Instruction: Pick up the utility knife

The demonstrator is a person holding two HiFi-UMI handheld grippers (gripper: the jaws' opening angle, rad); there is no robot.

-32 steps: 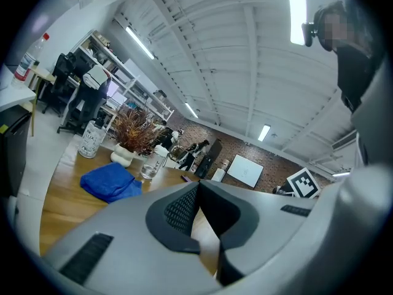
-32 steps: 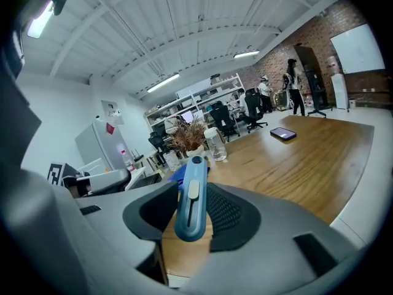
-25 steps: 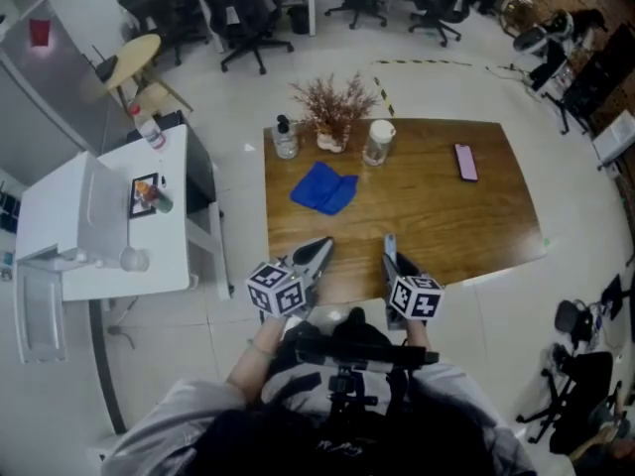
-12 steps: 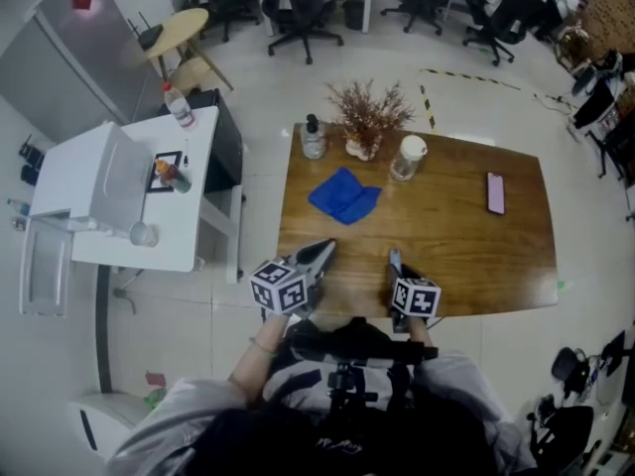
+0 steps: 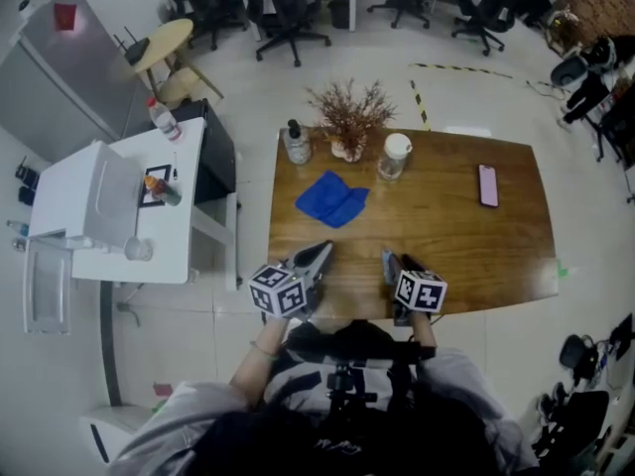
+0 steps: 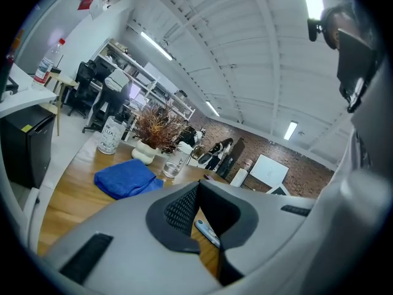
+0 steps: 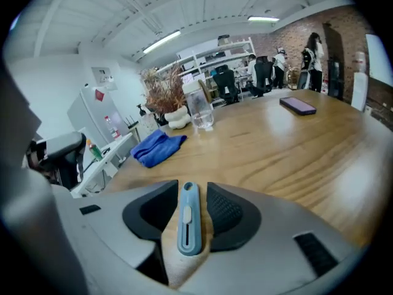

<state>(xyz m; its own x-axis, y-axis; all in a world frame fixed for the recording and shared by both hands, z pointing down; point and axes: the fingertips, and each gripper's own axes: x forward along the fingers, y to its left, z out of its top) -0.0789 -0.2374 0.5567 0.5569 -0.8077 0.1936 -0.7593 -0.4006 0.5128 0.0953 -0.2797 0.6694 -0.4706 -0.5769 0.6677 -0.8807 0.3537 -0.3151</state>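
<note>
Right gripper [image 7: 191,187]: sits low over the near edge of the table [image 5: 446,236] with the knife [image 7: 188,217] between its jaws. The jaws are opening. There is a gap on each side of the knife and neither pad presses on it. The knife is pale blue, lies flat on the wood, and runs lengthways along the jaws with its slider facing up.

Left gripper [image 6: 196,186]: fingertips together, nothing between them. It is at the same near edge, just beside the right gripper. The knife shows through the hollow behind its tips.

Other items on the table, all well apart from the knife:
- Blue cloth [image 5: 330,198], crumpled, toward the far left and the nearest of these.
- Pump bottle [image 5: 296,142], dried plant [image 5: 349,117] in a white pot, and a lidded glass jar [image 5: 394,157], in a row along the far edge.
- Phone [image 5: 487,184], flat, toward the far right.

Surface: brown wood with visible grain, glossy, reflecting the ceiling lights.

Room: pale tiled floor [image 5: 516,67]. A white side table [image 5: 109,206] stands left of the wooden one and carries a water bottle [image 5: 164,119] and small items. Beyond are a round stool [image 5: 159,43] and black office chairs [image 5: 288,13]. The gripper views show shelving, a brick wall and strip lights.
</note>
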